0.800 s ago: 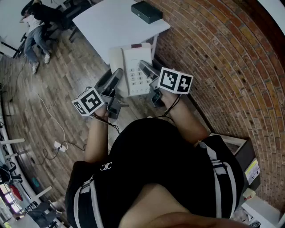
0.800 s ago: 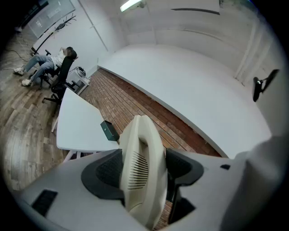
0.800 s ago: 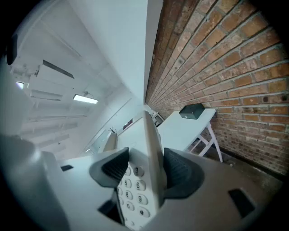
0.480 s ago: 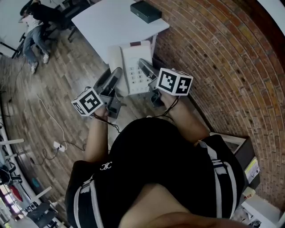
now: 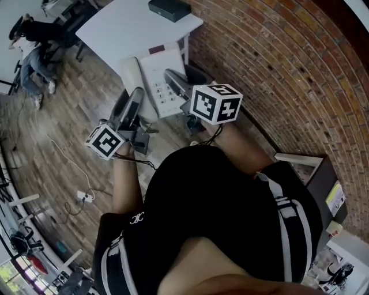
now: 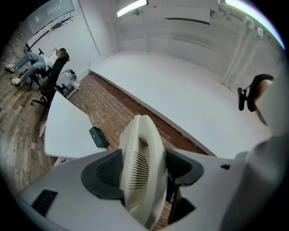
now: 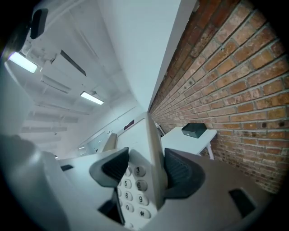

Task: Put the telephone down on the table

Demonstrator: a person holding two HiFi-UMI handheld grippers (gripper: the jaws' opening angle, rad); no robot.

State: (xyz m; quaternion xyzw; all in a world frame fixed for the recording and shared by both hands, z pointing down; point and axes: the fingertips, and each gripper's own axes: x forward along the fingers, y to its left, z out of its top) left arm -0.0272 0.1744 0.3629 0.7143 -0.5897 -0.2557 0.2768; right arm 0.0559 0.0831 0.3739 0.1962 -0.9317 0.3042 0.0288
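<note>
Holding the telephone (image 5: 155, 80) in the air at the near edge of the table (image 5: 121, 29), not yet resting on it. Clamping wide with both: left gripper (image 5: 130, 109) pinching the handset (image 6: 140, 171), right gripper (image 5: 179, 86) pinching the base beside the keypad (image 7: 135, 189), likely gripping opposite sides to keep the unit level and the handset seated. Apparently aiming for bare tabletop, well short of the black box (image 5: 169, 8) at the table's far end.

Cream push-button desk telephone (image 5: 153, 66) held up at the near edge of the white rectangular table (image 5: 124, 29). Left gripper (image 5: 134, 101) on its handset side, right gripper (image 5: 173, 80) on its keypad side. Small black box (image 5: 169, 8) on the table's far corner, next to the red brick wall (image 5: 277, 69).
</note>
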